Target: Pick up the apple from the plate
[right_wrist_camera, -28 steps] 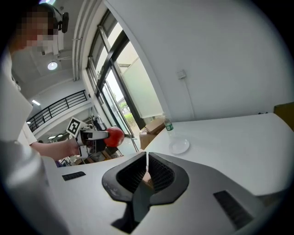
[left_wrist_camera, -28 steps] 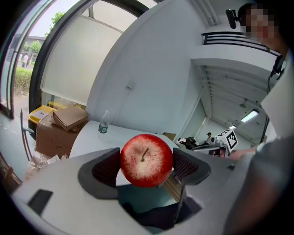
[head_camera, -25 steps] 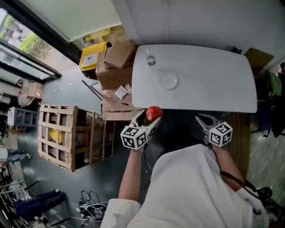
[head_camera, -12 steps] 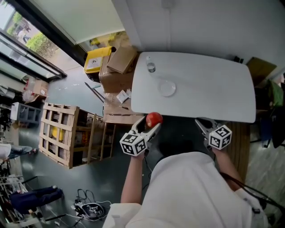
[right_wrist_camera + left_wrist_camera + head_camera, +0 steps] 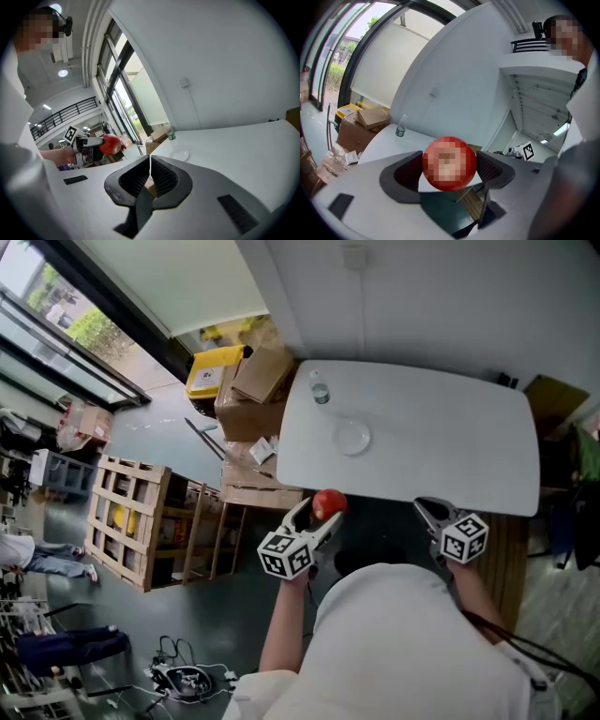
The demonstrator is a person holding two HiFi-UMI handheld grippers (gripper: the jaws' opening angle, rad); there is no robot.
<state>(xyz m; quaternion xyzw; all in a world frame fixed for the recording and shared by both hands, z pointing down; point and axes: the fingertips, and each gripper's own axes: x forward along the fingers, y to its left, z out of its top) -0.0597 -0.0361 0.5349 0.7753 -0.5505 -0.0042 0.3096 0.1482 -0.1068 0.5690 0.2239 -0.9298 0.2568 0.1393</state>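
Low in the centre of the head view, the left gripper (image 5: 322,515) is clamped on the red apple (image 5: 328,503), just off the near edge of the white table (image 5: 450,427). The clear plate (image 5: 353,438) lies on the table's upper left, near a water bottle (image 5: 321,390). At lower right, the right gripper (image 5: 428,511) has its jaws pressed together.
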